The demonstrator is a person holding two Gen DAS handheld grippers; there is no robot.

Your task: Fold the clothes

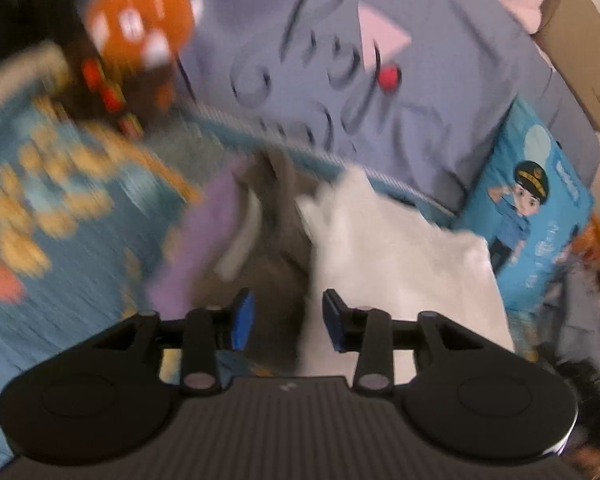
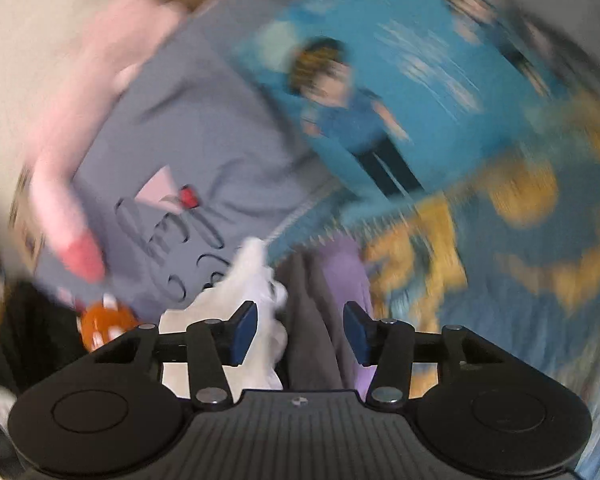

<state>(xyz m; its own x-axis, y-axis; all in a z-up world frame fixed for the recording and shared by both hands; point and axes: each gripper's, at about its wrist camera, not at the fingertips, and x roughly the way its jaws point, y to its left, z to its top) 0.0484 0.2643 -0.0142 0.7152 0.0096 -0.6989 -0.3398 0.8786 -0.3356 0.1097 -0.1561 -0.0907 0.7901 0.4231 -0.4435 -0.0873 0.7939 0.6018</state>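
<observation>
Both views are smeared by blur; left gripper is seen with fingers apart, nothing between them; right gripper likewise spread and empty; white garment, grey garment and lilac garment are heaped together on blue patterned bedding, directly ahead of the blue pads; grey pillow lies beyond.

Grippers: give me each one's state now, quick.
Left gripper: open, holding nothing, above the grey garment and white garment.
Right gripper: open, holding nothing, over the same clothes.
</observation>
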